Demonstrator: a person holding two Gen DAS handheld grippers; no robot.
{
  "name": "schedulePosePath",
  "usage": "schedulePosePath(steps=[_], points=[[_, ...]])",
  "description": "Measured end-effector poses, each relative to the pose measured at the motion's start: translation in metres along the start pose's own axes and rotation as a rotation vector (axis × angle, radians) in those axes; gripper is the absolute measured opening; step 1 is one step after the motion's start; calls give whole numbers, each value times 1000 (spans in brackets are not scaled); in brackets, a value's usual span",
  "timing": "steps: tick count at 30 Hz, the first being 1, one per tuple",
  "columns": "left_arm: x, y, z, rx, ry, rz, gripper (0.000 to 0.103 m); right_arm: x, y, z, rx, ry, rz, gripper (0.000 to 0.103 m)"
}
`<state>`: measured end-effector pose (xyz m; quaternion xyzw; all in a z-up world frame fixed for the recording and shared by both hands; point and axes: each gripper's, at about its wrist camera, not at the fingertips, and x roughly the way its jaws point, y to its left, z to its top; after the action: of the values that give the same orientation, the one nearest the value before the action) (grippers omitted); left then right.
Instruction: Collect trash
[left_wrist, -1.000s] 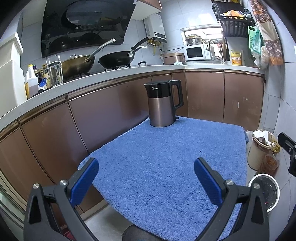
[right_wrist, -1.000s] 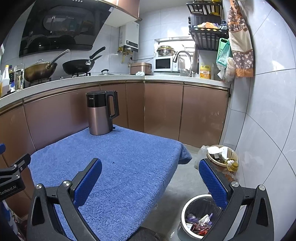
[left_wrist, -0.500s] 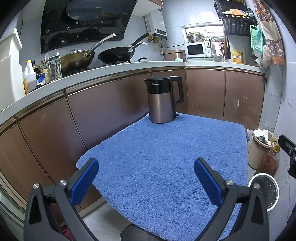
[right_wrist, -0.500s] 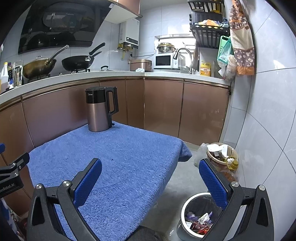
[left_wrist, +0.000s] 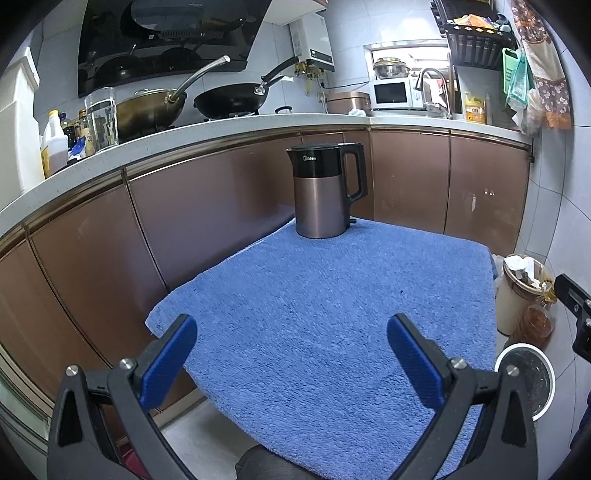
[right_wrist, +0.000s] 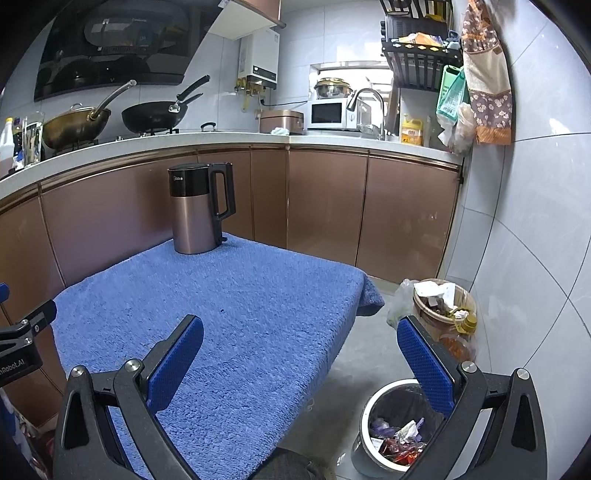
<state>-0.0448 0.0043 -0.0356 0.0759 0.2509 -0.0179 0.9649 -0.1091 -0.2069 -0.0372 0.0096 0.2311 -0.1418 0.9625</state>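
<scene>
Holding both units above the blue towel (left_wrist: 314, 332), I read the left gripper (left_wrist: 291, 347) and right gripper (right_wrist: 301, 350) as spread wide and empty. Collected trash (right_wrist: 397, 437) lies inside the white-rimmed bin (right_wrist: 364, 413) on the floor at right. An electric kettle (left_wrist: 321, 192) stands on the towel's far edge.

You face an L-shaped run of brown cabinets (right_wrist: 325, 206) under a pale speckled worktop (right_wrist: 184, 142). White tiled walls (right_wrist: 535, 221) close the right side, the floor (right_wrist: 354, 369) is grey, and a dark range hood (left_wrist: 166, 37) hangs above the hob.
</scene>
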Motion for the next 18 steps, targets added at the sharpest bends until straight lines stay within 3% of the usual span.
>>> schedulePosePath(steps=[18], points=[[22,3,12,-31,5,-33,103,20,3,7,-13,30,-18,103]])
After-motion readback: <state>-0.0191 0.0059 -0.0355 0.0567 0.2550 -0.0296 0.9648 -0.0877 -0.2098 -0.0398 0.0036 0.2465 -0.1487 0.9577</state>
